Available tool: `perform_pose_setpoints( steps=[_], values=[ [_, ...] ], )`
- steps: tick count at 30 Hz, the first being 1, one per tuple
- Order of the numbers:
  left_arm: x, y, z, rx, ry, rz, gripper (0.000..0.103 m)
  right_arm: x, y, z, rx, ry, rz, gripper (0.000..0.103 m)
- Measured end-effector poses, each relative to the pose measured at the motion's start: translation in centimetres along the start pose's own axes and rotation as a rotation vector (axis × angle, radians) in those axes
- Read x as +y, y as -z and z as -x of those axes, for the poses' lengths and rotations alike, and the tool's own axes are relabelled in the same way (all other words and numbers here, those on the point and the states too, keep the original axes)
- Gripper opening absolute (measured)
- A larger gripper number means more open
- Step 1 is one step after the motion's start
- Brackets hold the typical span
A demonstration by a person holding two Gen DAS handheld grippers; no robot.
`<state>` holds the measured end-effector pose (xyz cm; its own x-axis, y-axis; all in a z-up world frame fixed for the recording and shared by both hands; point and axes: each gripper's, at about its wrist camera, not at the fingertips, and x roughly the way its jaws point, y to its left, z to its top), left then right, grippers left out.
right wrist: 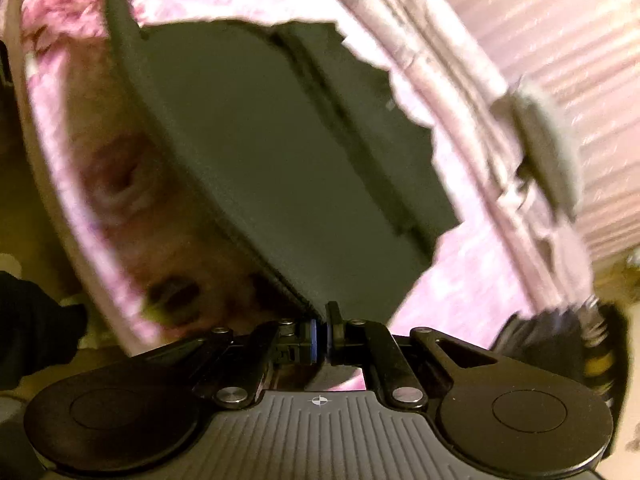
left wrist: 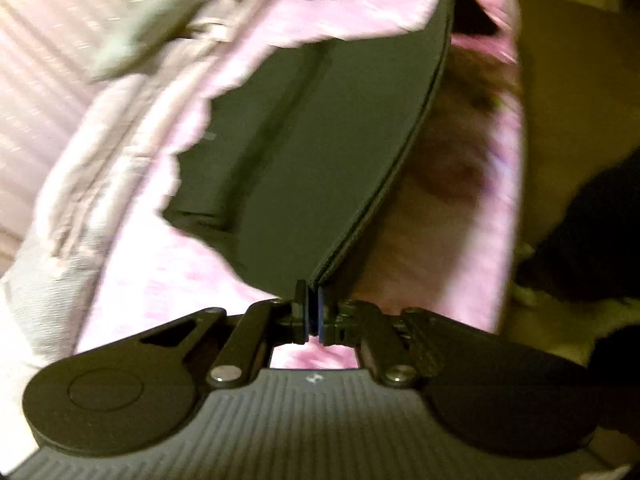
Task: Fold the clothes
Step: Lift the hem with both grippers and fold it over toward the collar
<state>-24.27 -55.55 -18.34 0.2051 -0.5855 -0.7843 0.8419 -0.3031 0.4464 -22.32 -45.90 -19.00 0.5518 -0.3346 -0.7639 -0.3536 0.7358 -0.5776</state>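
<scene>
Two grippers: we count the left gripper [left wrist: 313, 308] and the right gripper [right wrist: 321, 330], each low centre in its own wrist view.
Left gripper state: fingers pressed together, pinching an edge of the dark flat garment of smooth cloth [left wrist: 320, 128].
Right gripper state: fingers likewise pressed together on an edge of the same dark garment [right wrist: 280, 152].
Garment position: we see it filling the middle of both frames, running up and away from the fingers as a taut doubled sheet with a crisp edge line.
Backdrop: a pink floral bedspread [left wrist: 160, 280] under it; a pale ribbed quilt [left wrist: 40, 60] at upper left of the left view and upper right of the right view.
Other item: a small grey-green cloth piece [left wrist: 148, 28] lies on the bedding, upper left.
Handling, as we judge it: light, soft, limp; it sags unless held taut between two points. The smooth cloth may slip from a shallow pinch.
Hold points, as we judge them: corners or hem edge, well apart.
Stage: blurred; we cannot tell which fold is in hand.
</scene>
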Motion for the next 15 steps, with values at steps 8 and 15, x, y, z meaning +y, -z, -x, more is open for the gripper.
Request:
perform_pose_setpoints(
  steps=[8, 15],
  values=[
    [16.0, -8.0, -3.0, -0.018, -0.117, 0.184, 0.002, -13.5, -7.1, -3.5, -0.072, -0.002, 0.079, 0.003],
    [26.4, -12.2, -14.2, 0.111, -0.136, 0.280, 0.002, -24.2, -13.3, -16.1, -0.107, -0.096, 0.125, 0.003]
  ],
)
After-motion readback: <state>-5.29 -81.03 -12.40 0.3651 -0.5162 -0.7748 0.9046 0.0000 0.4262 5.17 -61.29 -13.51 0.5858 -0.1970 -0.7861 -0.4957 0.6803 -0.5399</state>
